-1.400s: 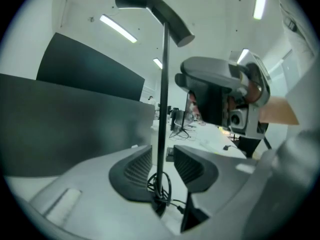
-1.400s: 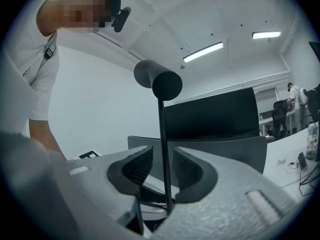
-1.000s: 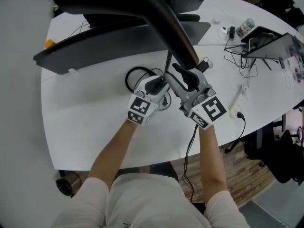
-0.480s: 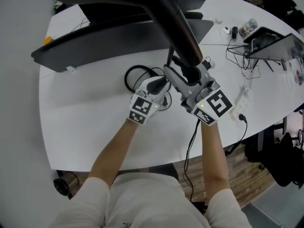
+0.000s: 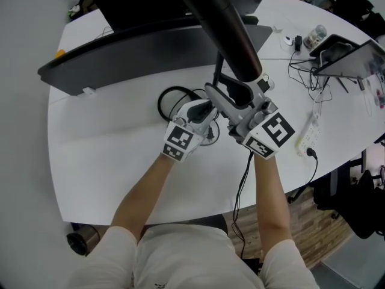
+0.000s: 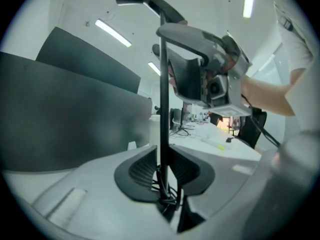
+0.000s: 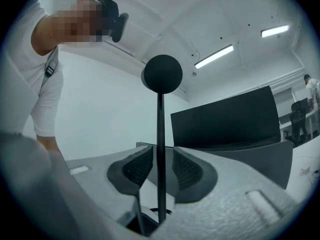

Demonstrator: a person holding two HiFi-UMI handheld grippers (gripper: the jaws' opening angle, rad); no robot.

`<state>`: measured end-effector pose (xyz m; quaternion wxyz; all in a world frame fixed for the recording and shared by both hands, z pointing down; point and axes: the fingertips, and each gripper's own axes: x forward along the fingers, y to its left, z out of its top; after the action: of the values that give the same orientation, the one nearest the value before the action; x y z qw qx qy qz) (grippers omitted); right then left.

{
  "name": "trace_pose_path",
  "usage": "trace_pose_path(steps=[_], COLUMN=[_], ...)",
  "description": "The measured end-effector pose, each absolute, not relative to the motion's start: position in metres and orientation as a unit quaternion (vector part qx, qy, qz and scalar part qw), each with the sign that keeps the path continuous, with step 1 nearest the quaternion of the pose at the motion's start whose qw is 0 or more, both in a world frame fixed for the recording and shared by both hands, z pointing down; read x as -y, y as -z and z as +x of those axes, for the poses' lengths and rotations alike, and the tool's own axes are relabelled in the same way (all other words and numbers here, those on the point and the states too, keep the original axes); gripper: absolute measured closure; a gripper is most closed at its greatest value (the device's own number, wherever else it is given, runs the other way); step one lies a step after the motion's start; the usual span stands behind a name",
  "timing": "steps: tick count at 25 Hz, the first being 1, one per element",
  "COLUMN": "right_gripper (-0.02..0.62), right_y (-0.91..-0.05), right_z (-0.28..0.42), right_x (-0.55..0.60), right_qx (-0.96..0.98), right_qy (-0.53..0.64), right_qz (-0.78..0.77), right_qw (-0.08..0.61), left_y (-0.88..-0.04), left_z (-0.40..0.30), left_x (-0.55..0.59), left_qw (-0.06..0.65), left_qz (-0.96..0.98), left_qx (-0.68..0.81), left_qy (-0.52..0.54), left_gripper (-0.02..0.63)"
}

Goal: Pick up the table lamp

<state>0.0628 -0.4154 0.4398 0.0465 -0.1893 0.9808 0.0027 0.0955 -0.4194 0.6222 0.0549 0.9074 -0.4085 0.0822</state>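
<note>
One white table (image 5: 102, 161) is carrying one table lamp (image 5: 231, 41), standing about midway between its edges. Two grippers are meeting at the lamp's thin stem. The left gripper (image 6: 162, 170) has just been closing and is clamping it, while the right gripper (image 7: 160, 170) is straddling it, pads apart.

A: What's the room like?
B: An office: a wide white table (image 5: 102, 161) with a rounded edge, a long dark monitor (image 5: 132, 56) along its far side, a power strip (image 5: 305, 136) and cables (image 5: 301, 65) near its right edge
A: Floor?
B: Wood planks (image 5: 313, 233) at the right, where a black chair (image 5: 361, 206) stands by the table
A: And the light?
B: Strip lights (image 7: 215, 56) in a white ceiling (image 7: 225, 14); the wall (image 7: 100, 109) is plain white
</note>
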Motion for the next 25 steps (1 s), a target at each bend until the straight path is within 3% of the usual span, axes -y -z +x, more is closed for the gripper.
trace_pose_path(steps=[13,15,25], right_gripper=[0.488,0.541,0.554], right_y=[-0.4447,-0.4449,-0.4447], right_z=[0.0605,0.0617,0.0624], right_x=[0.4123,0.4135,0.4144], right_qx=[-0.982,-0.981,-0.980], right_qy=[-0.003,-0.002,-0.005], right_qz=[-0.181,-0.184,-0.189], right_qw=[0.058,0.062,0.066], left_y=[-0.6282,-0.6285,-0.6284], left_z=[0.0971,0.0973,0.0959], left_x=[0.4179,0.4182,0.4208], left_qw=[0.037,0.038,0.050], left_qz=[0.915,0.916,0.917], left_qx=[0.394,0.392,0.391], left_qy=[-0.074,-0.071,-0.057], left_gripper=[0.552,0.554,0.558])
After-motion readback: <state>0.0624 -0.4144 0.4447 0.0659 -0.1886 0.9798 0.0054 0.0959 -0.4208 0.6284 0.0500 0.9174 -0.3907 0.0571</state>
